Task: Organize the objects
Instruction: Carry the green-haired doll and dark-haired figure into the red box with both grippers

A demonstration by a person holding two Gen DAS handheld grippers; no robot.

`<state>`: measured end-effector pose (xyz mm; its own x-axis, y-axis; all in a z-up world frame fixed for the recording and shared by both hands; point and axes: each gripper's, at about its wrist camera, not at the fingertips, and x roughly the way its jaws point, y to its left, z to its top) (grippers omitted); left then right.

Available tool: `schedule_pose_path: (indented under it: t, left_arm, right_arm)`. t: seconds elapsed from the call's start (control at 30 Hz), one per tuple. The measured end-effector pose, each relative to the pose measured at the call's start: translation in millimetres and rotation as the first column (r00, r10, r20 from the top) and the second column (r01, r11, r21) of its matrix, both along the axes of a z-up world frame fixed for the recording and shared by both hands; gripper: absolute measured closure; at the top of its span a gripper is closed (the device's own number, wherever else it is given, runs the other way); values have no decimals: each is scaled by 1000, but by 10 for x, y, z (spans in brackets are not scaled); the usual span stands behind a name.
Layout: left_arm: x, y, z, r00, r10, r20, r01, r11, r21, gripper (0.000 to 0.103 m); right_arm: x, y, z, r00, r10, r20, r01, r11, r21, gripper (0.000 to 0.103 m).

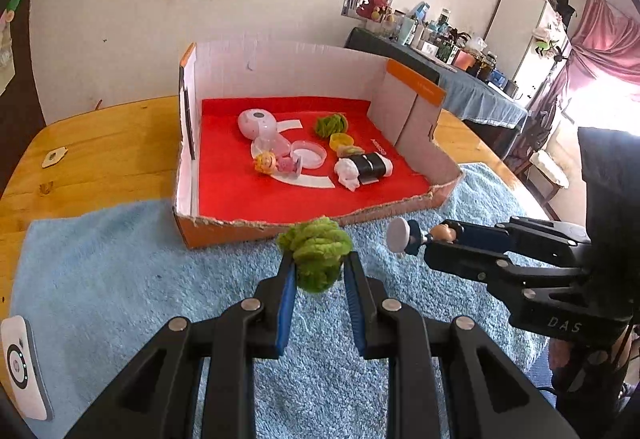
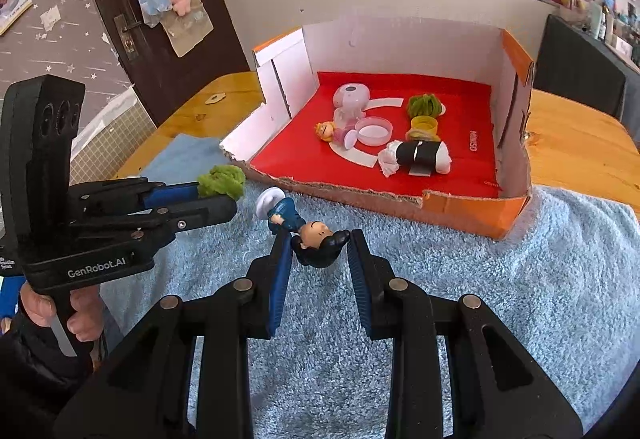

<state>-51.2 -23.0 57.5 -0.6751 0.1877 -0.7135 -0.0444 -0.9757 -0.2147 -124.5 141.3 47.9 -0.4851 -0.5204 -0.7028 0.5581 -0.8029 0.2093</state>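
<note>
Wooden desk (image 1: pixel 100 151), blue towel (image 1: pixel 140 271), open cardboard box (image 1: pixel 280 63) against a pale wall.
Left claw (image 1: pixel 318 271) pinches a green yarn ball (image 1: pixel 316 251) above the towel, just short of the box's torn front edge; right claw (image 2: pixel 318 251) beside it pinches a figurine (image 2: pixel 316 243) by its dark-haired head.

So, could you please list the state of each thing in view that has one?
left gripper: shut on green yarn ball, lifted.
right gripper: shut on boy figurine, lifted.
cardboard box: open-topped, front wall torn low.
round clear container: inside box, lidless.
sushi toy: lying inside box.
</note>
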Motion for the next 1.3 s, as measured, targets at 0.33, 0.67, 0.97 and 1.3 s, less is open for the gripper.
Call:
schedule_pose_path:
  t: [0.33,0.67,0.97,1.3]
  left_arm:
    - [-210,-11,87,1000,4,-10,-5,1000,-13,78]
    - [-474,-42,98,1000,15,-5,-15,1000,-17,78]
    - [-752,-78,-11,999,27,39,-26,999,-28,78]
    - [-942,-120,-202,994,31,107,-28,999,-25,78]
  right_arm:
    - [-111,2,106,1000,-5,-19,5,1000,-1,76]
    - [-343,-16,181,999,-12,-33,12,1000,19,76]
    - [-638,-7,80,999,-31,-13,32,996,80,76]
    - [-849,-44,-95,999,-40,27,34,984,174,76]
